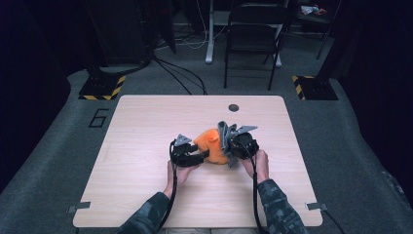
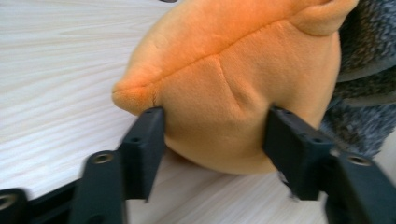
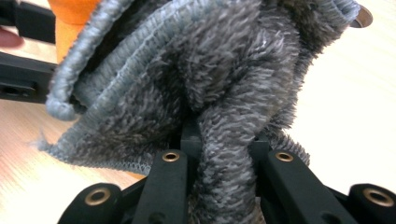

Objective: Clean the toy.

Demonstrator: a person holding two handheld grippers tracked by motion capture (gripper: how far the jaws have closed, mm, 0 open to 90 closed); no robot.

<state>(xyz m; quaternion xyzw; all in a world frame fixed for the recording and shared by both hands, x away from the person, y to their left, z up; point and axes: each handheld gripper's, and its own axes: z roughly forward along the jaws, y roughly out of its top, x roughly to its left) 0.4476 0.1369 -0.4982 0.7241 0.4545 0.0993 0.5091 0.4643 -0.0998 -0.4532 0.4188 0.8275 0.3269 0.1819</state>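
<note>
High view, "6" marked on floor

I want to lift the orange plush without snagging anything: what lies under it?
Bare wooden table shows under the orange plush along its near edge. On its far side, grey fleece cloth bunches against it; whether cloth runs beneath is hidden by the plush.

We read one sign: a large black "6" marked on the grey carpeted floor, left of the pale wooden worktop.
</note>
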